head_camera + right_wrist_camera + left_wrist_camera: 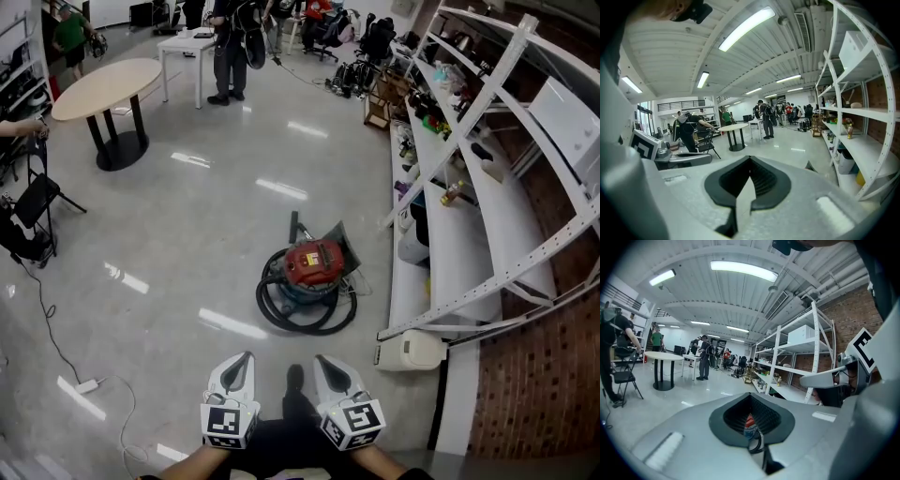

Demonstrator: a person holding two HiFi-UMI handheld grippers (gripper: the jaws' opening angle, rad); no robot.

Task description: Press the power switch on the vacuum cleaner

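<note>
My left gripper point(244, 358) and right gripper point(322, 361) sit near, jaws seemingly pinched together, empty. The red-topped round vacuum cleaner point(312, 267) stands farther off, black coiled hose point(279, 315) at its base, white metal shelving point(497, 220) just right.

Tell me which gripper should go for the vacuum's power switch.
Left, narrowly. The left gripper points at the vacuum cleaner, which shows through the notch between its jaws in its own view; the right gripper frames only floor. Both are shut, empty and far from it.
</note>
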